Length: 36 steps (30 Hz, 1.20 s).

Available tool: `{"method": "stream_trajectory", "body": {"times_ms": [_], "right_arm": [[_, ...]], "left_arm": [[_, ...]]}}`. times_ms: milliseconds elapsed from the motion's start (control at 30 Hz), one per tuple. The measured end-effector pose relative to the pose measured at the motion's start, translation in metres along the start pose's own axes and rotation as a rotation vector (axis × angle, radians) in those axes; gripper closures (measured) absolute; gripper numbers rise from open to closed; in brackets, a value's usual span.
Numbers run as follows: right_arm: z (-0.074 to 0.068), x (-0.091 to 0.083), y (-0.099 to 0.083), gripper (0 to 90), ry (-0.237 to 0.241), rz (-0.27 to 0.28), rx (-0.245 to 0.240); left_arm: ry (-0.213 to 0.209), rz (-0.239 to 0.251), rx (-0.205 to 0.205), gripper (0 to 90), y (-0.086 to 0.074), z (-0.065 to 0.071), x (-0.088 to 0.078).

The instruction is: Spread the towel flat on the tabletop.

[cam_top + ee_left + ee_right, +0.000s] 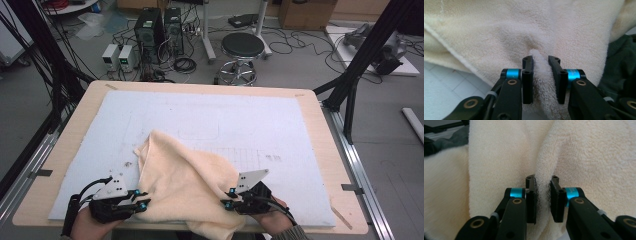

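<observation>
A lab or robotics workroom is showing here: beyond the wooden table (320,130), two desktop computer towers (159,27) are standing on the grey floor beside bench power supplies (119,56), loose cables are trailing around a black stool (242,47), black frame struts are flanking the table.

Bare white mat (240,112) beyond the bunched towel (185,185); table (320,145) edges unobstructed

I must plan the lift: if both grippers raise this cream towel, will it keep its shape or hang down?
The towel probably sags between the left gripper and right gripper, since it already lies in soft folds. Its looped terry pile looks unlikely to slip, and it seems light.
</observation>
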State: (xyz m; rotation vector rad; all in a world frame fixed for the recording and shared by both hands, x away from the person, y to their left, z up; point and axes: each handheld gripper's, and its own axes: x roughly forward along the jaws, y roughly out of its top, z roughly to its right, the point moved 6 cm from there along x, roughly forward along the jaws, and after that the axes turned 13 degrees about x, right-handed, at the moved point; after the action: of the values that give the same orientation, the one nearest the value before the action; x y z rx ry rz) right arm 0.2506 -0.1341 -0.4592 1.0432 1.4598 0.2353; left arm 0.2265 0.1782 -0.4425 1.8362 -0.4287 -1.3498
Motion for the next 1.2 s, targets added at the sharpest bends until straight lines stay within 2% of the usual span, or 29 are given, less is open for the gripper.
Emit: {"method": "stream_trajectory", "body": {"times_ms": [33,67,100,167,200,267,300,333,367,400,433,467,500,533,567,633,667,700,767,800,833,867,900,933,1000,1067,1167,1200], "right_arm": [[0.0,0.0,0.0,71.9,0.0,0.0,0.0],[-0.001,-0.006,0.003,66.3,0.0,0.028,0.004],[-0.001,-0.006,0.003,66.3,0.0,0.028,0.004],[0.005,-0.022,0.011,59.8,-0.017,0.083,0.014],[0.005,-0.022,0.011,59.8,-0.017,0.083,0.014],[0.012,-0.031,0.016,57.3,-0.037,0.117,0.031],[0.022,-0.038,0.02,54.8,-0.061,0.14,0.042],[0.022,-0.038,0.02,54.8,-0.061,0.14,0.042],[0.032,-0.041,0.023,54.3,-0.08,0.155,0.047],[0.032,-0.041,0.023,54.3,-0.08,0.155,0.047],[0.042,-0.039,0.024,54.2,-0.104,0.152,0.054],[0.042,-0.039,0.024,54.2,-0.104,0.152,0.054],[0.052,-0.034,0.025,53.7,-0.124,0.143,0.067],[0.052,-0.034,0.025,53.7,-0.124,0.143,0.067],[0.063,-0.025,0.026,52.3,-0.146,0.126,0.078],[0.068,-0.02,0.026,51.3,-0.157,0.119,0.09],[0.078,-0.011,0.026,50.1,-0.172,0.094,0.098],[0.082,-0.007,0.024,49.9,-0.168,0.076,0.122],[0.087,-0.002,0.022,49.8,-0.165,0.058,0.132],[0.095,0.006,0.015,51.4,-0.164,0.018,0.156],[0.095,0.006,0.015,51.4,-0.164,0.018,0.156],[0.099,0.01,0.012,57.0,-0.142,0.028,0.174],[0.099,0.01,0.012,57.0,-0.142,0.028,0.174],[0.099,0.01,0.012,61.0,-0.146,0.032,0.174],[0.099,0.009,0.012,71.2,-0.126,0.028,0.162],[0.097,0.009,0.012,77.6,-0.107,0.02,0.159],[0.096,0.003,0.013,79.9,-0.106,0.023,0.152],[0.096,0.003,0.013,79.9,-0.106,0.023,0.152]], "left_arm": [[-0.002,0.003,0.006,73.3,0.001,0.001,-0.001],[0.0,0.009,0.013,68.8,0.004,0.001,-0.003],[0.004,0.024,0.011,68.8,0.008,0.0,-0.005],[0.019,0.049,0.019,61.1,0.016,-0.004,-0.01],[0.027,0.058,0.026,61.1,0.02,-0.008,-0.013],[0.048,0.078,0.035,57.5,0.029,-0.016,-0.017],[0.086,0.099,0.043,52.4,0.036,-0.027,-0.019],[0.086,0.099,0.043,49.3,0.036,-0.027,-0.019],[0.1,0.105,0.042,47.6,0.039,-0.032,-0.019],[0.104,0.114,0.032,47.6,0.041,-0.036,-0.018],[0.107,0.122,0.026,46.0,0.043,-0.04,-0.016],[0.112,0.125,0.028,46.0,0.045,-0.045,-0.013],[0.113,0.123,0.024,45.0,0.046,-0.049,-0.008],[0.111,0.121,0.017,45.0,0.047,-0.053,-0.003],[0.111,0.116,0.016,44.1,0.048,-0.058,0.003],[0.104,0.096,0.02,43.9,0.048,-0.066,0.016],[0.109,0.075,0.021,42.3,0.047,-0.071,0.023],[0.109,0.058,0.008,40.9,0.046,-0.076,0.03],[0.105,0.028,-0.025,39.8,0.039,-0.083,0.042],[0.099,0.011,-0.033,39.7,0.034,-0.085,0.047],[0.099,-0.013,-0.035,39.7,0.029,-0.087,0.053],[0.092,-0.035,-0.035,40.8,0.024,-0.088,0.058],[0.074,-0.046,-0.051,40.8,0.019,-0.088,0.064],[0.05,-0.061,-0.064,43.1,0.014,-0.088,0.07],[0.038,-0.055,-0.084,47.8,0.011,-0.088,0.074],[0.029,-0.057,-0.072,59.1,0.013,-0.088,0.071],[0.036,-0.06,-0.061,76.7,0.016,-0.085,0.068],[0.041,-0.056,-0.059,76.7,0.018,-0.086,0.066]]}}
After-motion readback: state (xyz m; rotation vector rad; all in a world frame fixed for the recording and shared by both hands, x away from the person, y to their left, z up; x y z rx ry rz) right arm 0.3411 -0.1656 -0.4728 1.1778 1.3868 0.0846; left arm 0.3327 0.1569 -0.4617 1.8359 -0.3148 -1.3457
